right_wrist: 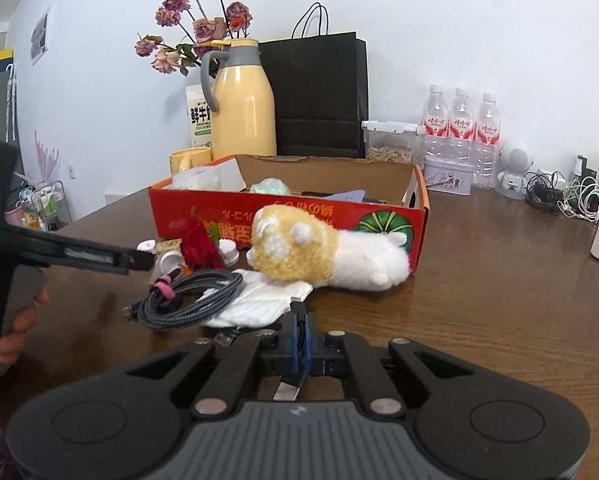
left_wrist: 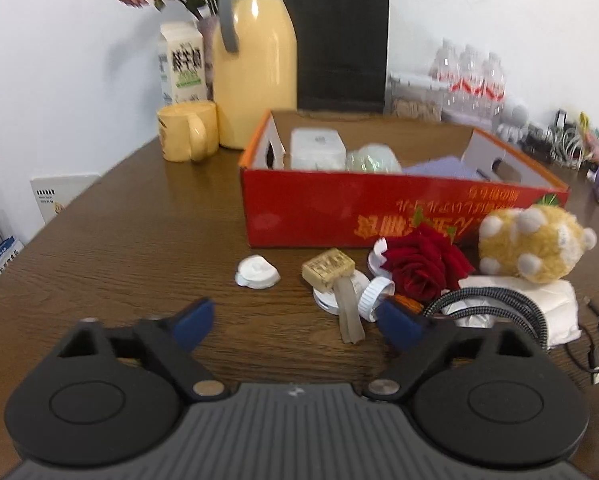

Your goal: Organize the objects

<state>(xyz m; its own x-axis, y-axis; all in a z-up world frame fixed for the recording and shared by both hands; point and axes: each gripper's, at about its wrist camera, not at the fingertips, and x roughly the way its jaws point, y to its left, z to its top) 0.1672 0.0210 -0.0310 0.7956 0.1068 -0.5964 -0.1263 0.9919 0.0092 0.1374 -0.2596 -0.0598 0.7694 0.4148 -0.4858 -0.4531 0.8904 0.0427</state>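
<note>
Right gripper (right_wrist: 301, 334) pinches thin black cable (right_wrist: 296, 307) — left gripper (left_wrist: 295, 322) spread.

Wooden table (left_wrist: 139, 220) — red box (left_wrist: 319, 216), mug (left_wrist: 185, 132), plush (left_wrist: 535, 240).

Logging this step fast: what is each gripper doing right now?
Left gripper: open, nothing between its jaws, just short of the small clutter.
Right gripper: shut on a thin black cable.

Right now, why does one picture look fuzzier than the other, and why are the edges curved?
Left wrist view: smeared, the milk carton print unreadable. Right wrist view: sharp, water bottle labels crisp. Both: fisheye bending and dark corners; glare streaks the yellow thermos.
</note>
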